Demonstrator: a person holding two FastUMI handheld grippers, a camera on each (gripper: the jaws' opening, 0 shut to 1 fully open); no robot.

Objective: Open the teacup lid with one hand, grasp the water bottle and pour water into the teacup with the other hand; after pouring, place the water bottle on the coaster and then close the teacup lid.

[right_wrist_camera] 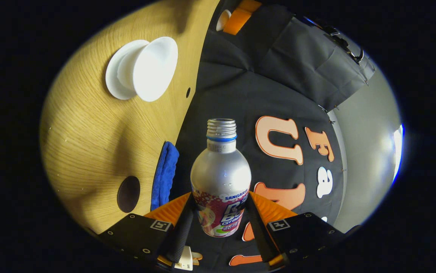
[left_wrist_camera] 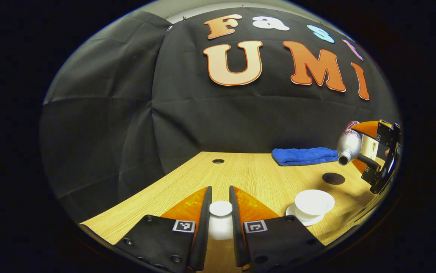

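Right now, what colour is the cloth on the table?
Blue. The cloth lies folded at the table's far edge, clearest in the left gripper view.

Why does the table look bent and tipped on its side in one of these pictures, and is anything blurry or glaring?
Right gripper view: the fisheye lens bows the table, and the camera is rolled with the tilted bottle, so the table stands sideways; soft shadows lie across the wood, and a bright patch glares at the right edge. Left gripper view: the table edge curves too; the lid looks sharp.
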